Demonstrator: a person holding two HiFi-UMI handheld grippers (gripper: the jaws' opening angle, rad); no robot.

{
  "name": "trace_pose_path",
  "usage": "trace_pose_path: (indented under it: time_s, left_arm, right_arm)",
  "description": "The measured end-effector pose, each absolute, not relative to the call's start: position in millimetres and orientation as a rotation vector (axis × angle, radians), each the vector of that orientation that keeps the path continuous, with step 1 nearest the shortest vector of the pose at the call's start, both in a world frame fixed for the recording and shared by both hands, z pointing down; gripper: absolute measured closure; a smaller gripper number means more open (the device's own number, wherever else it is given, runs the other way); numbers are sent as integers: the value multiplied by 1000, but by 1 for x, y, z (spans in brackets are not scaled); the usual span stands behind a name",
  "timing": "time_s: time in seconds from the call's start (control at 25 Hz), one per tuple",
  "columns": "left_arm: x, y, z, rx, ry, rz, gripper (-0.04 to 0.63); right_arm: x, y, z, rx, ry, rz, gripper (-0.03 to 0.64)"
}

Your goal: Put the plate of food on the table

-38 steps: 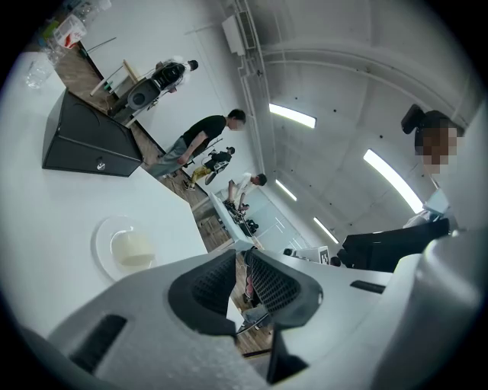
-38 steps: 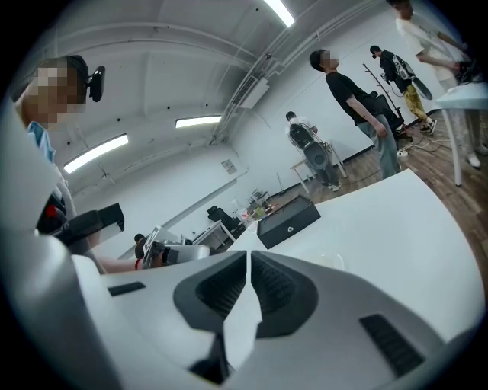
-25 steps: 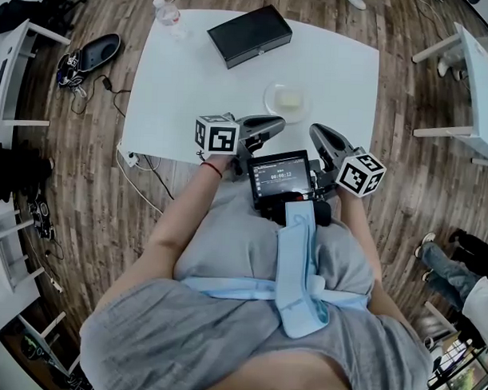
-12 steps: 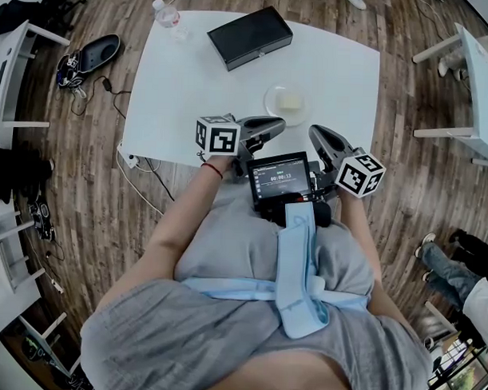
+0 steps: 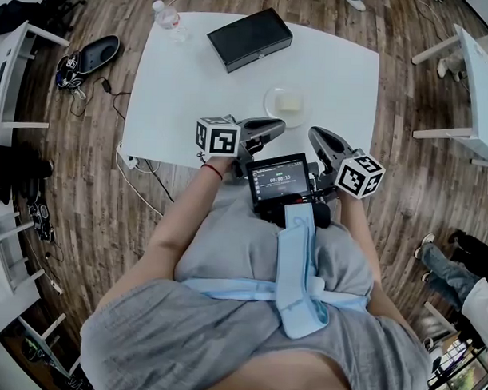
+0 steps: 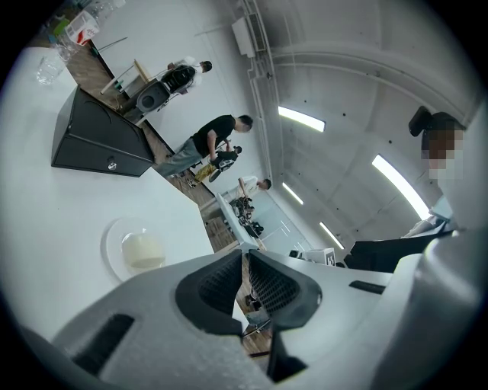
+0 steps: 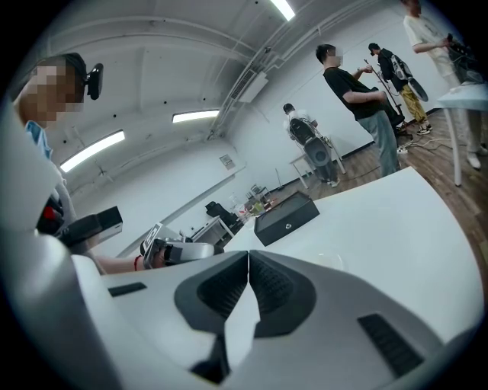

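Observation:
A clear plate (image 5: pixel 286 100) with a pale yellow block of food on it rests on the white table (image 5: pixel 192 92), near its front edge. In the left gripper view the plate (image 6: pixel 136 249) lies left of the jaws. My left gripper (image 5: pixel 280 124) is shut and empty, held just short of the plate at the table's near edge. My right gripper (image 5: pixel 314 135) is also shut and empty, to the right of the plate and above the table's edge. Both jaws' pads touch in their own views: left gripper (image 6: pixel 245 263), right gripper (image 7: pixel 248 263).
A black box (image 5: pixel 249 36) lies at the back of the table and a plastic bottle (image 5: pixel 166 14) stands at its far left corner. A small screen (image 5: pixel 280 181) hangs on the person's chest. Other white tables (image 5: pixel 480 78) and people (image 7: pixel 358 99) stand around on the wooden floor.

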State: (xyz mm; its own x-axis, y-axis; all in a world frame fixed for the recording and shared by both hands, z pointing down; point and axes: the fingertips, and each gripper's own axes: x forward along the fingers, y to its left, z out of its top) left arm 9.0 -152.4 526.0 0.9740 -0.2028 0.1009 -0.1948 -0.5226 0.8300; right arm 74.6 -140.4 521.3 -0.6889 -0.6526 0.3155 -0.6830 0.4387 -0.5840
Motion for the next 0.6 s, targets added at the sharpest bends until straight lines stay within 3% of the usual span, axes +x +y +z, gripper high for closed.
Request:
trace_pose_path:
  time_s: [0.6]
  left_arm:
    - [7, -148, 526, 2131, -281, 4, 554]
  right_arm:
    - [73, -137, 519, 1203, -2630, 1098, 586]
